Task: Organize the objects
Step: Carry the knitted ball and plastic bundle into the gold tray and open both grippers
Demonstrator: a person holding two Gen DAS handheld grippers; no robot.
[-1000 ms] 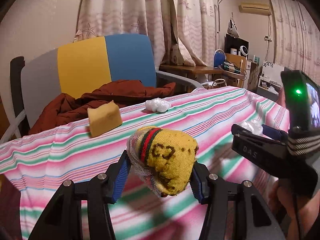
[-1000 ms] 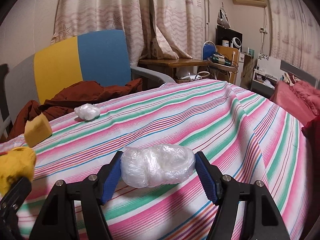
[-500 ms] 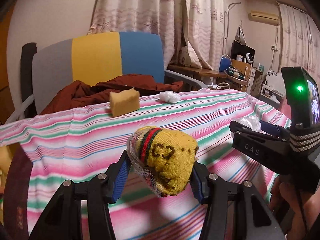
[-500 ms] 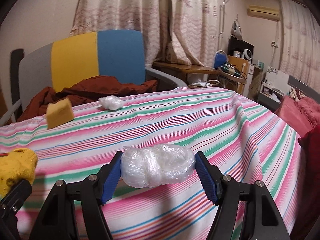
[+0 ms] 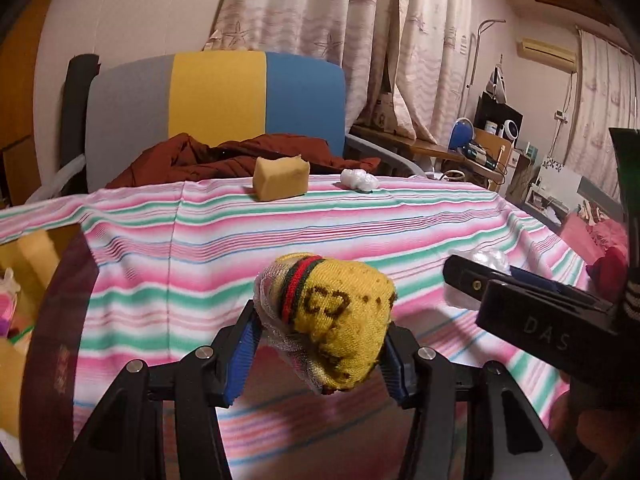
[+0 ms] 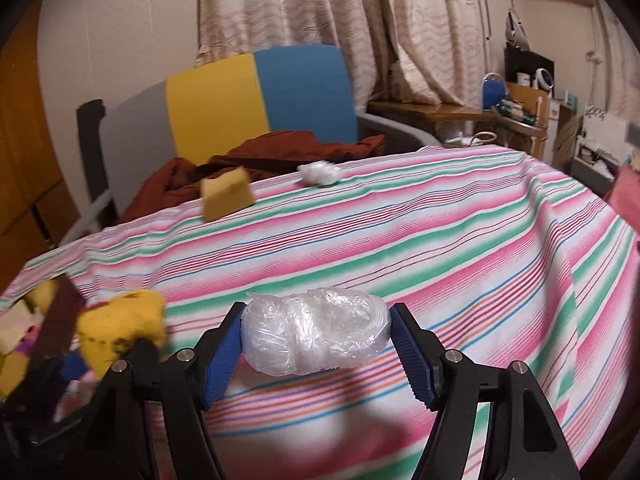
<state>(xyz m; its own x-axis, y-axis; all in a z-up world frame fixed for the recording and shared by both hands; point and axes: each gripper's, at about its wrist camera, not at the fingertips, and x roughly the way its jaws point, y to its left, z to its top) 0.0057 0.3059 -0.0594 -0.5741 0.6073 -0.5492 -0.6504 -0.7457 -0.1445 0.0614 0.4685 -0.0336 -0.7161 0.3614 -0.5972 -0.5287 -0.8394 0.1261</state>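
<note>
Change: both grippers have swung across the striped cloth since a second ago; the sponge and the far plastic wad now sit nearer the middle of both views, and the grips have not changed.
Left gripper (image 5: 320, 344): its jaws are clenched on a yellow knitted bundle (image 5: 340, 320) with a red and green band, partly wrapped in clear film; the bundle bulges above and ahead of the blue pads and hangs clear of the cloth.
Right gripper (image 6: 316, 344): its jaws are clenched on a clear plastic wad (image 6: 316, 336), pressed at both ends by the blue pads and lifted off the cloth.
Side by side: in the right wrist view the yellow bundle shows blurred, left of the right jaws; in the left wrist view the right gripper reaches in from the right.
Bench (image 5: 400, 232): covered by a cloth striped pink, green and white, lying under and ahead of both jaws.
Sponge (image 5: 281, 178): yellow block at the far edge, well ahead of the jaws.
Far plastic wad (image 5: 358, 179): small, white, just right of the sponge and apart from it.
Chair (image 5: 216, 96): grey, yellow and blue back beyond the bench, a brown garment (image 5: 224, 158) heaped on it.
</note>
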